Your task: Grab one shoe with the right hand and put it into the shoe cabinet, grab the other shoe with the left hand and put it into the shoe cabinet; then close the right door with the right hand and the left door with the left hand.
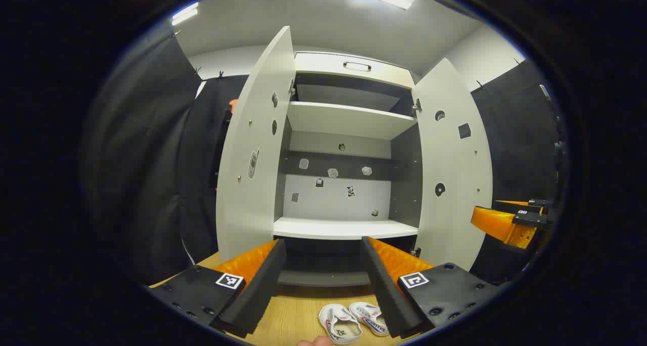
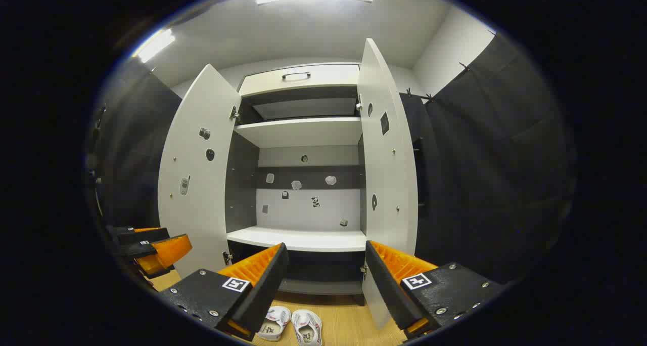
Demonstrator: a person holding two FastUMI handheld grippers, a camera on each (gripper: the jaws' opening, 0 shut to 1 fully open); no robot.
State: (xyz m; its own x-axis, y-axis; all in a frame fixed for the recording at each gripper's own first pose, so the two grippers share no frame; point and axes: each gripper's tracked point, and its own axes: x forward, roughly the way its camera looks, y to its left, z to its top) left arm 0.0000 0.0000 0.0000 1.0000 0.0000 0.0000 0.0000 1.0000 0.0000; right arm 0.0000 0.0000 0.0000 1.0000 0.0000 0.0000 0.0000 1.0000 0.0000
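White with red and blue markings, the two shoes lay side by side on the wooden floor [image 1: 293, 320], just in front of the shoe cabinet [image 1: 349, 118]: one shoe [image 1: 339, 324] to the left, the other shoe [image 1: 370, 317] touching or nearly touching it on the right. In the right gripper view the same pair [image 2: 290, 326] sat low between the fingers. Neither was gripped. The left gripper [image 1: 321, 280] hung above them with its jaws spread wide, holding nothing. The right gripper [image 2: 323, 285] likewise had its jaws wide apart and empty; it also showed at the right of the left gripper view [image 1: 508, 222]. Beyond, both cabinet doors stood open, the left door [image 1: 255, 148] and the right door [image 1: 455, 169], baring the pale lower shelf [image 1: 343, 228].
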